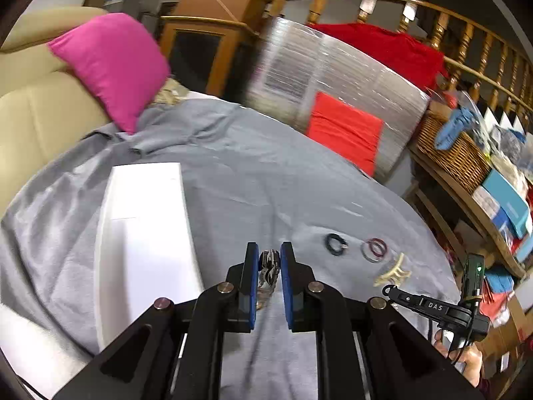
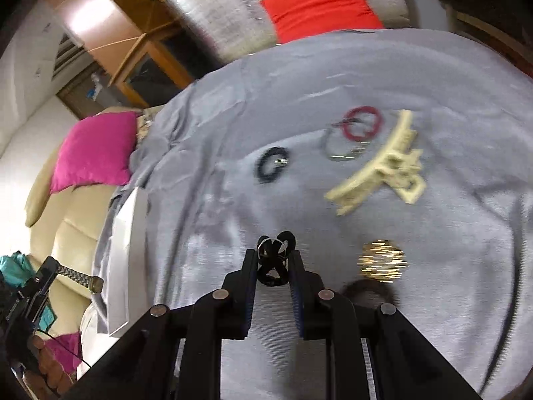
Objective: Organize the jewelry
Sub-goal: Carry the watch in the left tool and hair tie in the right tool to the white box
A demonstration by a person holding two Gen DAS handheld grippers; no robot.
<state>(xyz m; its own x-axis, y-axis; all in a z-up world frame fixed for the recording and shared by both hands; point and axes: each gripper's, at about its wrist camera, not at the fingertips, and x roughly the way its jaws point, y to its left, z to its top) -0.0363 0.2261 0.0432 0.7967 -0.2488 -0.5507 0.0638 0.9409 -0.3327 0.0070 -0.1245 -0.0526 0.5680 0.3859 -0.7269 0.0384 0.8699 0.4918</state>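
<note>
Between left fingers (image 1: 286, 263): metal bracelet (image 1: 269, 266).

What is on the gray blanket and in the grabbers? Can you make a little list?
left gripper: shut on metal watch band
right gripper: shut on black hair tie
blanket: gray, holds loose items
cream hair claw: lying on blanket
red ring: overlaps gray ring
dark ring: lies apart
white box: left side

A grey cloth (image 1: 266, 180) carries a white box (image 1: 146, 220), a cream hair claw (image 2: 379, 170), dark blue (image 2: 271, 164) and red (image 2: 362, 123) hair ties. At ten o'clock lies a magenta cushion (image 1: 110, 66); the tool pads (image 1: 254, 266) are blue.
</note>
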